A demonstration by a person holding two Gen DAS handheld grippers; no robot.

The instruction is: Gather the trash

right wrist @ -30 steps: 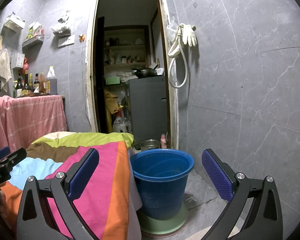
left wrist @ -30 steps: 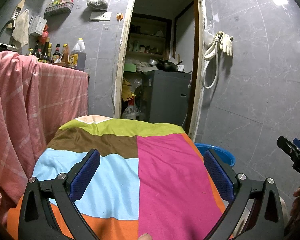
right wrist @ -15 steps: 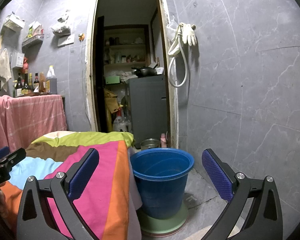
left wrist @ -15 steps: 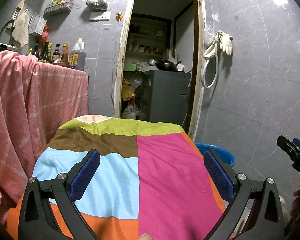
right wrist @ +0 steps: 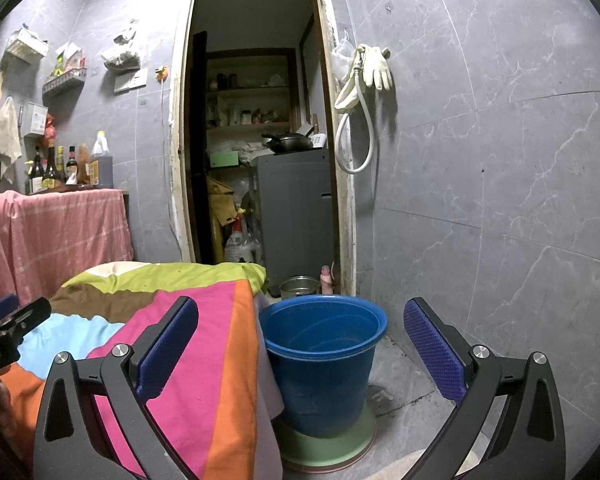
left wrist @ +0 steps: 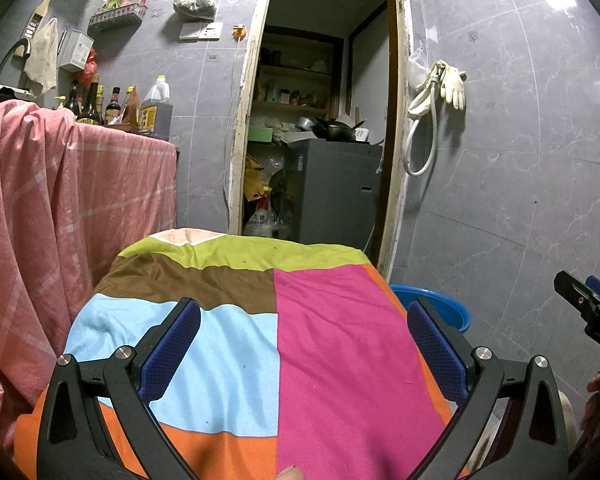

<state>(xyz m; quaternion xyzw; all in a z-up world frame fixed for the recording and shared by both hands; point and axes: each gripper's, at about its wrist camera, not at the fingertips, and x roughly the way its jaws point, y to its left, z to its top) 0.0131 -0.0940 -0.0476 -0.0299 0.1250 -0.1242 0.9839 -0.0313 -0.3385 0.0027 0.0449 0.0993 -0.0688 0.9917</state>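
My left gripper (left wrist: 303, 336) hangs open over a table draped in a colour-block cloth (left wrist: 320, 340); nothing sits between its blue pads. No loose trash shows on the cloth. My right gripper (right wrist: 301, 336) is open too, held above the table's right edge and a blue bucket (right wrist: 324, 356) that stands on a green base on the floor. The bucket's rim (left wrist: 432, 296) peeks past the table in the left wrist view. Each gripper's tip shows at the edge of the other's view: the right gripper (left wrist: 588, 312) and the left gripper (right wrist: 8, 320).
A pink cloth (left wrist: 60, 208) covers a counter on the left, with bottles (left wrist: 116, 108) on top. An open doorway (right wrist: 260, 140) ahead leads to a grey appliance (right wrist: 296, 216) carrying a wok. A small metal pot (right wrist: 299, 287) stands on the floor behind the bucket. Gloves and hose (right wrist: 364, 88) hang on the tiled wall.
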